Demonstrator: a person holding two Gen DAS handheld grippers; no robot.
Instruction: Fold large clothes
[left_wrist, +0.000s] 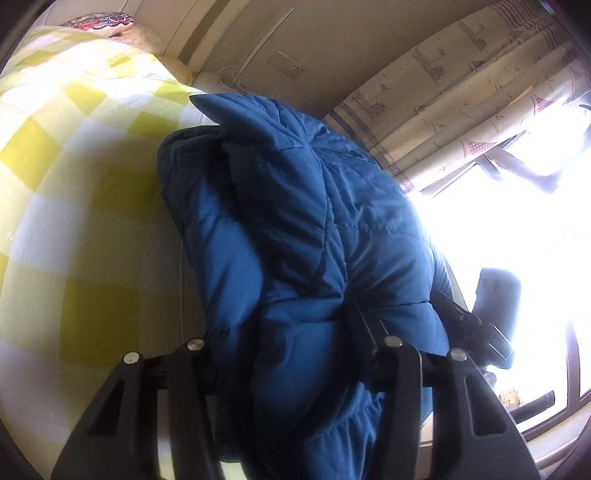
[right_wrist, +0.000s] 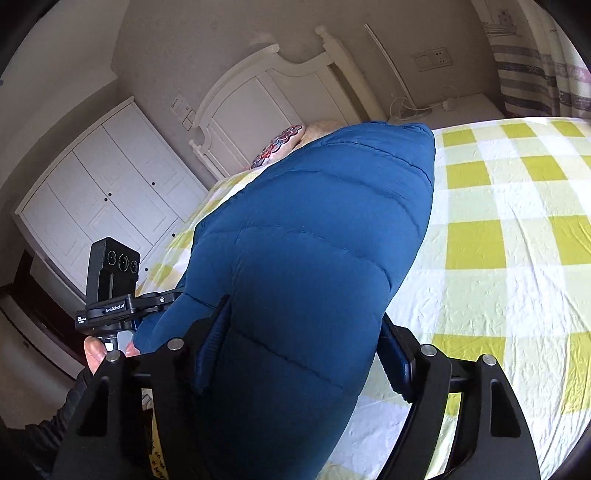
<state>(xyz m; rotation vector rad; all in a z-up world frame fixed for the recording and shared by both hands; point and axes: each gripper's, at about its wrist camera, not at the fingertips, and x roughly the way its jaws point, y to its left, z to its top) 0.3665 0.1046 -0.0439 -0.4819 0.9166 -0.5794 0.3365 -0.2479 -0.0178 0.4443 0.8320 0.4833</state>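
A blue quilted puffer jacket (left_wrist: 295, 236) is bunched over the yellow-and-white checked bed sheet (left_wrist: 74, 192). My left gripper (left_wrist: 291, 350) is shut on a thick fold of the jacket; the fabric fills the gap between the fingers and hides the tips. In the right wrist view the jacket (right_wrist: 314, 258) stretches away from the camera, lifted above the sheet (right_wrist: 498, 240). My right gripper (right_wrist: 303, 339) is shut on the jacket's near end. The other gripper's camera unit (right_wrist: 110, 280) shows at the left, held by a hand.
A white headboard (right_wrist: 280, 85) and a patterned pillow (right_wrist: 277, 146) lie at the far end of the bed. White wardrobe doors (right_wrist: 103, 195) stand to the left. A curtain (left_wrist: 480, 92) and bright window (left_wrist: 498, 229) are on the other side.
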